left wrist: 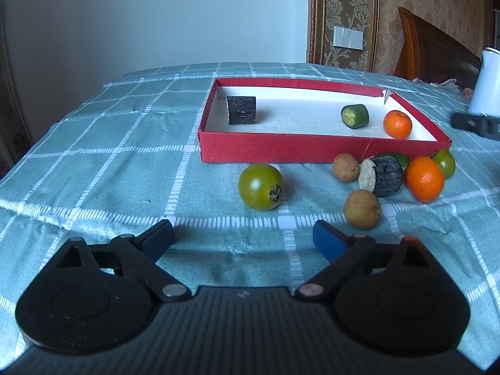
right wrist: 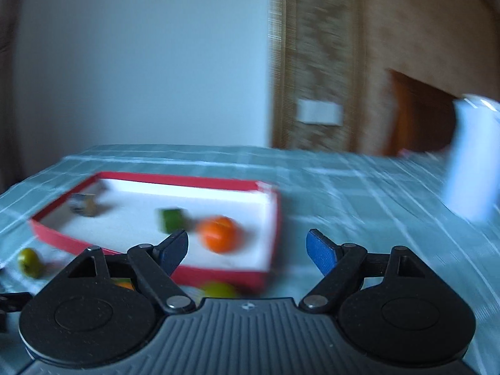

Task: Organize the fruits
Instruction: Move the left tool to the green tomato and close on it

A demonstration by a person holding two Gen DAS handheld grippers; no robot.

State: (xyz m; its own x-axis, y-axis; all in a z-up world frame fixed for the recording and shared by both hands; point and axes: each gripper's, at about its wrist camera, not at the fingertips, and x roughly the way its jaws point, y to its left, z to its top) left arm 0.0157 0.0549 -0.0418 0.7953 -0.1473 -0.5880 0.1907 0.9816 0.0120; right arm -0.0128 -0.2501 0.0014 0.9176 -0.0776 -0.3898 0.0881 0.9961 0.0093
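Left wrist view: my left hand-held gripper (left wrist: 243, 234) hangs low over the table (left wrist: 93, 162), which is covered in a teal checked cloth; its two blue-padded fingers stand wide apart with nothing between them.

One red tray (left wrist: 281, 151) with a white floor lies ahead. I count three pieces inside it: one dark cut block (left wrist: 241, 110) near the far left corner, one green cucumber chunk (left wrist: 355, 116) toward the right, and one tangerine in the tray (left wrist: 397, 124) just right of that chunk.

On the cloth in front of the tray I count seven pieces: one large green tomato (left wrist: 260, 186) lying alone, two tan longans (left wrist: 346, 167) (left wrist: 362, 209), one dark stub with a pale cut face (left wrist: 381, 176), one loose tangerine (left wrist: 425, 179), one small green tomato (left wrist: 445, 163) behind it, and one green piece (left wrist: 398, 158) mostly hidden behind the stub, too covered to identify. These six crowd together near the tray's front right corner.

One white jug (left wrist: 489, 84) stands at the far right.

Right wrist view, heavily blurred: my right hand-held gripper (right wrist: 248, 250) is held above the tray's near right corner, fingers spread wide and empty. The tray's three pieces can still be counted through the blur.
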